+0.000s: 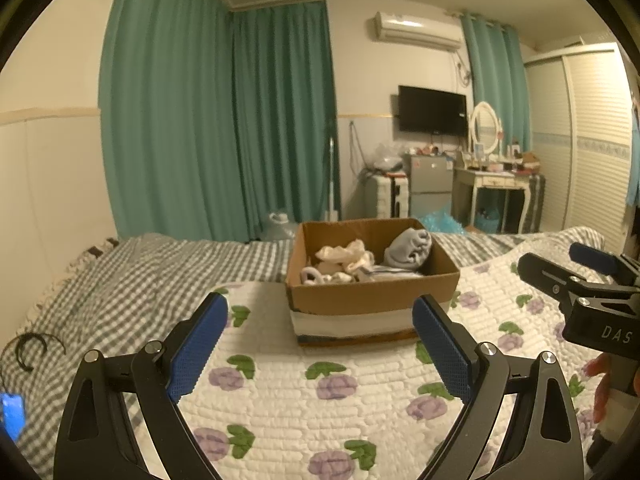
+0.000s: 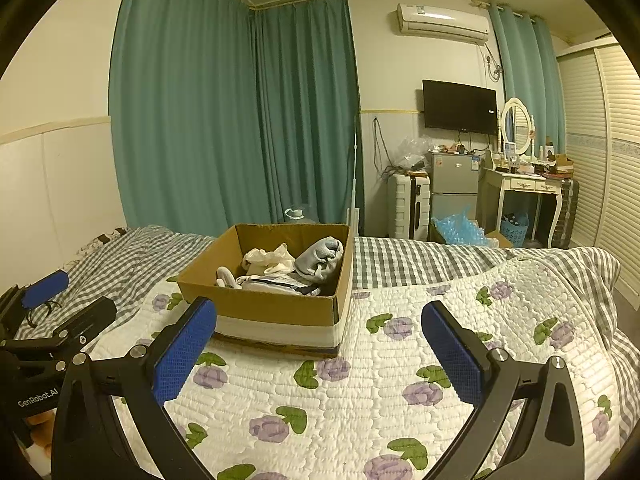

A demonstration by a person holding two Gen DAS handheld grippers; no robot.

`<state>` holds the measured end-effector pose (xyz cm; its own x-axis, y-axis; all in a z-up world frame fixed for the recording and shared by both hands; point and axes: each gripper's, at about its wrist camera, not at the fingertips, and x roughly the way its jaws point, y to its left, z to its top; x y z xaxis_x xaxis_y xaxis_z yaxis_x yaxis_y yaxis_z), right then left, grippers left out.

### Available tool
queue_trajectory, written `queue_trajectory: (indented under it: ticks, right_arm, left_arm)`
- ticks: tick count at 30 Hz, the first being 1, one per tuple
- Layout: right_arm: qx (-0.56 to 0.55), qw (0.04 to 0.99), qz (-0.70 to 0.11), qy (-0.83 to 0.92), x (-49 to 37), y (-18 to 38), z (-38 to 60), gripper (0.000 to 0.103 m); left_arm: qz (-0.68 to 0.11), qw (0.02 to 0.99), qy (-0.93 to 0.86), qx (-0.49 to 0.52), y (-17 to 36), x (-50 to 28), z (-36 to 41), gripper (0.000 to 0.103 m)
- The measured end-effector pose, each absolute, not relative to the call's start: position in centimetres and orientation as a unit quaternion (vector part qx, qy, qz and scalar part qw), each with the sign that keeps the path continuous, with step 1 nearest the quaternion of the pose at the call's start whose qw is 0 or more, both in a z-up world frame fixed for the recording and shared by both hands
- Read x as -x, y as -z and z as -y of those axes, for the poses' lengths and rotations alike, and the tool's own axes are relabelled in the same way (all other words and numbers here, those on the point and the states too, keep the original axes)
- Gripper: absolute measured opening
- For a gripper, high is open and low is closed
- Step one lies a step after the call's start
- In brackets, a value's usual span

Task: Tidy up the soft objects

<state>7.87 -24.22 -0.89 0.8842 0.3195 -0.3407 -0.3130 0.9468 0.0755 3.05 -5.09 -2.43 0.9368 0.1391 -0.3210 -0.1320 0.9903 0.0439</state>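
One cardboard box (image 1: 372, 292), two claws, one television (image 1: 433, 109), one mirror (image 1: 486, 124), one air conditioner (image 1: 418, 31).

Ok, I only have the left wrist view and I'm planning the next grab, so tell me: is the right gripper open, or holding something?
Observer: The right gripper is open, with nothing between its fingers.
Operator: What's at the front of the box?
Observer: In the cardboard box, a folded white item with dark stripes lies in front of the rolled grey cloth.
Operator: Anything loose right of it?
Observer: I see only the flowered quilt there, then the checked sheet behind it.
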Motion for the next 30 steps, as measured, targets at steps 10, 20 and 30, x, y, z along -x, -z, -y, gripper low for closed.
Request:
queue_trajectory:
  ticks: [10, 20, 30]
  right_arm:
    - [-0.009, 0.970, -0.178, -0.164, -7.89, 0.99, 24.13, 0.103]
    - [-0.009, 0.970, -0.178, -0.164, -7.88, 1.03, 24.14, 0.103]
    - [-0.009, 0.970, -0.179, -0.165, -7.89, 1.02, 24.16, 0.103]
  left_arm:
    - [-0.164, 0.984, -0.069, -0.009, 2.45, -3.02, 5.02, 0.095]
    - [-0.164, 0.984, -0.070, -0.010, 2.45, -3.03, 5.01, 0.095]
    - [-0.169, 0.983, -0.069, -0.003, 2.20, -2.72, 5.21, 0.095]
